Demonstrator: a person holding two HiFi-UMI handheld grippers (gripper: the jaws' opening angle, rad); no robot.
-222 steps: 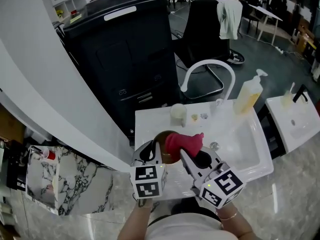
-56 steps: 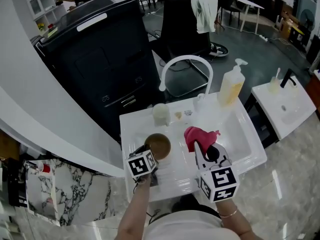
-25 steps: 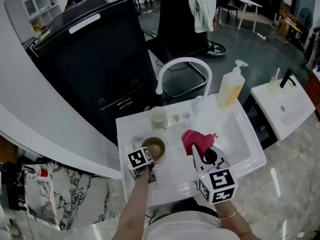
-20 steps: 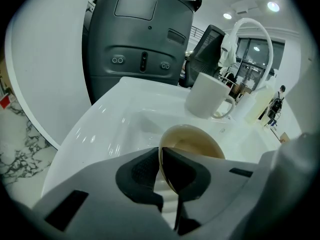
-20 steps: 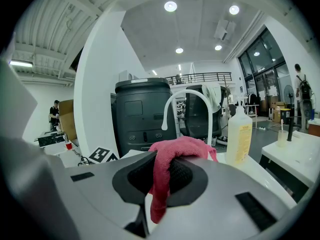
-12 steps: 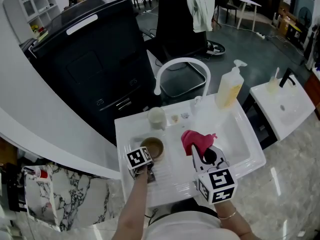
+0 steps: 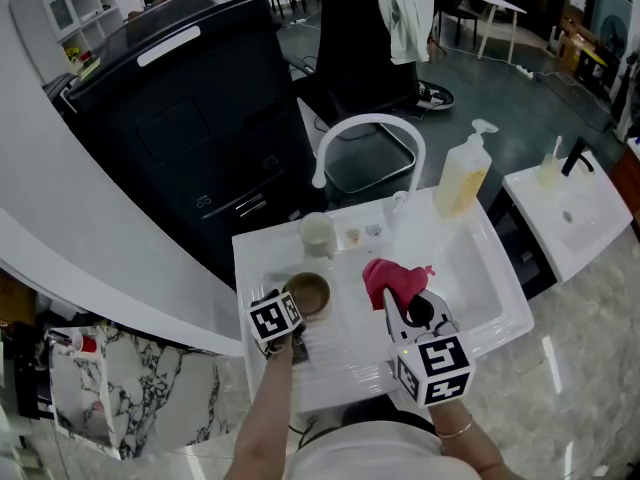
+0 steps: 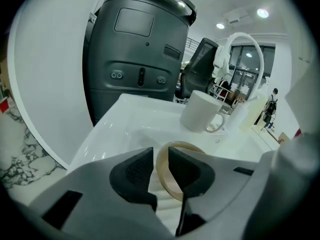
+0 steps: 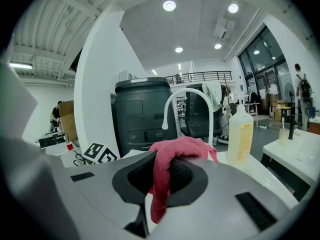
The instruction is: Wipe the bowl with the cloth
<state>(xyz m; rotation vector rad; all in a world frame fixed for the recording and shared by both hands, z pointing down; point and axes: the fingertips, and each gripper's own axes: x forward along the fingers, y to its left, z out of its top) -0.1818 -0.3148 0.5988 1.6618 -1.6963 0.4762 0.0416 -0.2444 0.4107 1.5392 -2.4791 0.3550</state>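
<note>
A brown bowl (image 7: 308,293) sits on the left drainboard of the white sink (image 7: 340,360). My left gripper (image 7: 296,315) straddles its near rim. In the left gripper view the jaws of that gripper (image 8: 160,154) are opening; the bowl's rim (image 8: 189,146) stands between the pads, with a gap on the left side. My right gripper (image 7: 396,296) hovers over the sink's middle, shut on a red cloth (image 7: 392,276). In the right gripper view the cloth (image 9: 182,146) bunches over and hangs between the pads of that gripper (image 9: 161,160).
A white mug (image 7: 317,234) stands behind the bowl and shows up close in the left gripper view (image 8: 201,111). A curved white faucet (image 7: 370,128) and a soap bottle (image 7: 462,180) stand at the back. The sink basin (image 7: 470,268) lies right; a dark bin (image 7: 200,118) stands behind.
Earlier the cloth was at the bowl between both grippers. The bowl now rests on the left drainboard, apart from the cloth. Over the last second the grippers have barely moved.
</note>
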